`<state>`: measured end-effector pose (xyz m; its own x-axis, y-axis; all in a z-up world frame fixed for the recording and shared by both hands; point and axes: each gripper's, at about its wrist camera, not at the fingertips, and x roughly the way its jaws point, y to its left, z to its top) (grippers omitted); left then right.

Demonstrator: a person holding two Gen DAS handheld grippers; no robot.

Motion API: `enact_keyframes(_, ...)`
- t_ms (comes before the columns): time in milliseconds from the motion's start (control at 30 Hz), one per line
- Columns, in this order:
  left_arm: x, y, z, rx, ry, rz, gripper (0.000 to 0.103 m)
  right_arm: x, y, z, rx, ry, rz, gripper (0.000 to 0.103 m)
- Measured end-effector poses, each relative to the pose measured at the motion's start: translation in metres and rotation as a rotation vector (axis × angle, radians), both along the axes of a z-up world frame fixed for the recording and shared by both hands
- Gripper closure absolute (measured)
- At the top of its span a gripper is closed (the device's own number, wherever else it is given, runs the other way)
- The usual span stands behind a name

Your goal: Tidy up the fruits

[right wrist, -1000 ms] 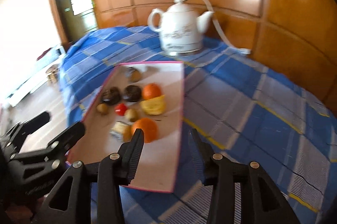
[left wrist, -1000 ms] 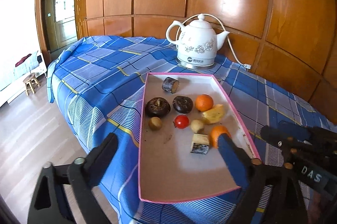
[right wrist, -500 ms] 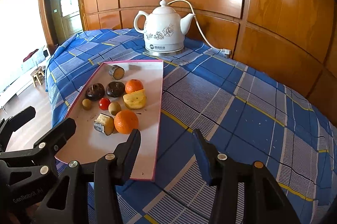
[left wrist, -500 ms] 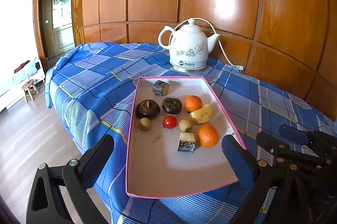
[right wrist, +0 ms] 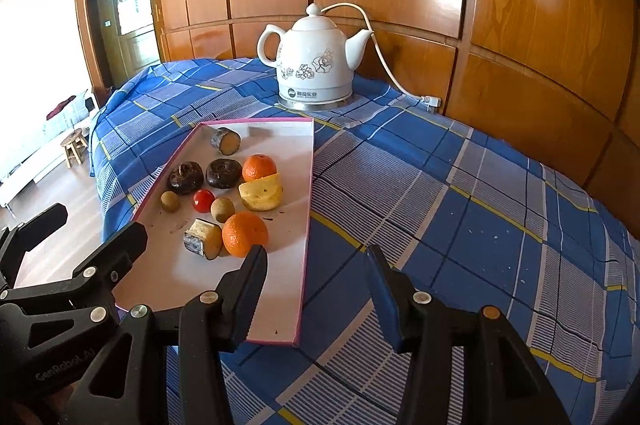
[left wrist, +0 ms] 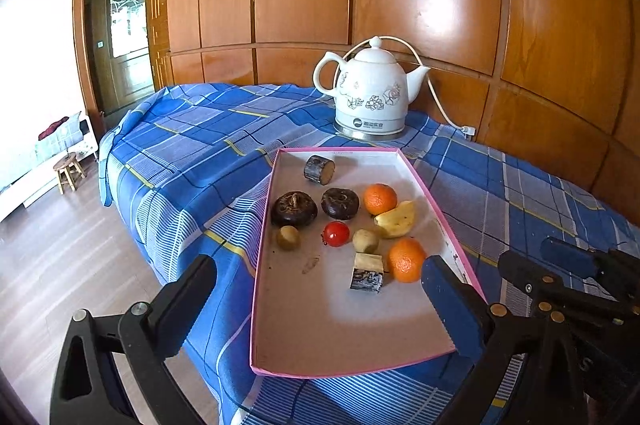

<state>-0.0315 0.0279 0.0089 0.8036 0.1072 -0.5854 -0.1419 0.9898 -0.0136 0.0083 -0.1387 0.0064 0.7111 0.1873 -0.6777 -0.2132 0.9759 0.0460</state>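
You've pulled both grippers back from a second ago: then your left gripper's (left wrist: 316,301) right finger covered part of the nearest orange (left wrist: 406,260), now it shows whole, and the kettle (left wrist: 370,93) sits higher in the left wrist view. The blur in the right wrist view has gone; your right gripper (right wrist: 318,279) now sits over the tray's (right wrist: 298,225) right rim and the blue checked cloth (right wrist: 460,225).

Your left fingers (left wrist: 192,301) are spread wide with nothing between them, framing the tray's near end. Your right fingers (right wrist: 250,289) stand a little apart, gripping nothing.

The fruits lie loose in the pink-rimmed tray, whose long axis runs from the worktop's near edge toward the kettle at the far edge. Nearest you are the orange and a cut cane piece (left wrist: 367,277), just beside each other, its pale cut face up and toward the kettle. Behind them come a small brown fruit (left wrist: 365,240), a cherry tomato (left wrist: 336,233) and another small brown fruit (left wrist: 288,237). Further back sit two dark water chestnuts (left wrist: 295,208), a second orange (left wrist: 380,199) touching a yellow apple wedge (left wrist: 396,219), and a second cane piece (left wrist: 319,169) at the far end, cut face to the right.

The kettle's cord (right wrist: 384,65) runs along the wall panel. Nothing stands between your fingers and the nearest orange.
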Motion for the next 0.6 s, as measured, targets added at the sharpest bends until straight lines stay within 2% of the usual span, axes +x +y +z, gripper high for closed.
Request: enact_keyframes(600, 0.0000, 0.0016, 0.0007, -0.002, 0.002, 0.006, 0.000, -0.0006, 0.0010, -0.0005, 0.005, 0.003, 0.006, 0.052)
